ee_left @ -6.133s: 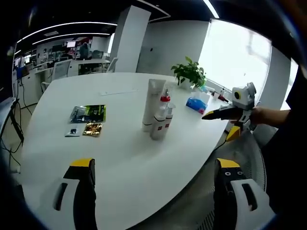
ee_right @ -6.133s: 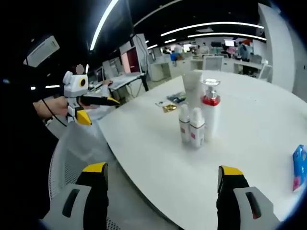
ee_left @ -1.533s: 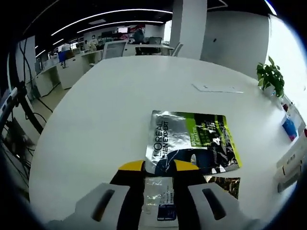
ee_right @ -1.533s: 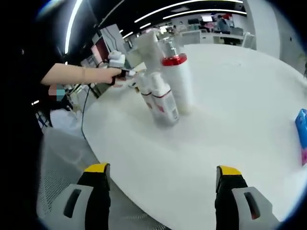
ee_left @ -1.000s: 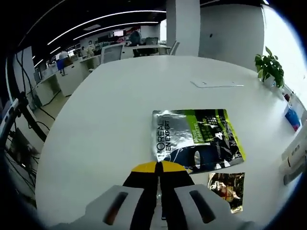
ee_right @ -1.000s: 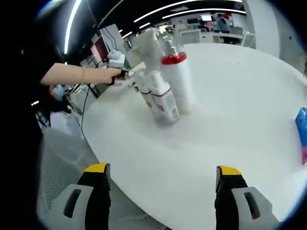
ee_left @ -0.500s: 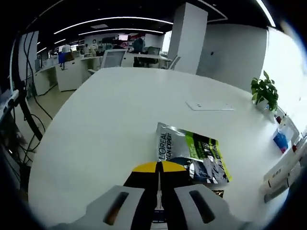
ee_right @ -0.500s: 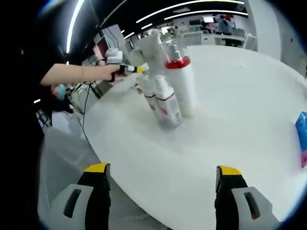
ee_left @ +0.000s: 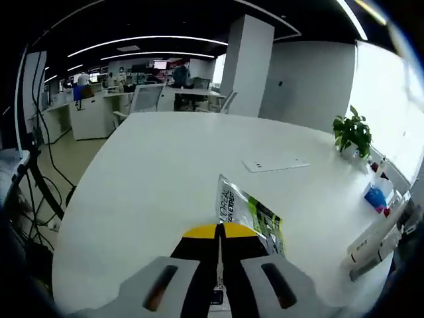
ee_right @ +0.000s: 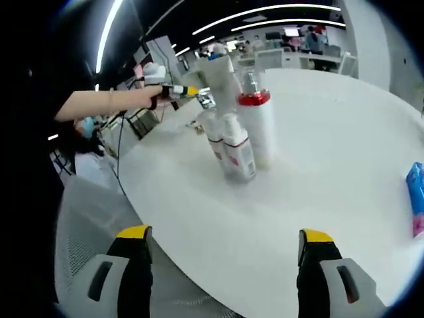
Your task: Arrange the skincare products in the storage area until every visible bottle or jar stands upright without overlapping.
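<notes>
My left gripper (ee_left: 219,232) is shut, and a sliver of a small white sachet (ee_left: 217,296) shows pinched low between its jaws. Just past the tips a silver and green sachet (ee_left: 248,211) lies on the white table (ee_left: 152,172). White bottles with red labels (ee_left: 376,236) stand at the right edge. In the right gripper view a tall white tube (ee_right: 221,71), a pump bottle with a red collar (ee_right: 257,127) and two small white bottles (ee_right: 233,152) stand upright in a tight group. My right gripper (ee_right: 225,246) hangs open near the table edge. The left gripper (ee_right: 177,89) is held above the table behind them.
A potted plant (ee_left: 352,132), a flat white sheet (ee_left: 275,163) and a blue packet (ee_left: 374,197) sit toward the table's far right. The blue packet (ee_right: 417,197) also lies at the right. A person's arm (ee_right: 99,103) reaches in from the left. Office desks stand behind.
My left gripper closed on the small white sachet and rose from the table, so the sachets look smaller and lower. The right gripper stayed open and nearly still.
</notes>
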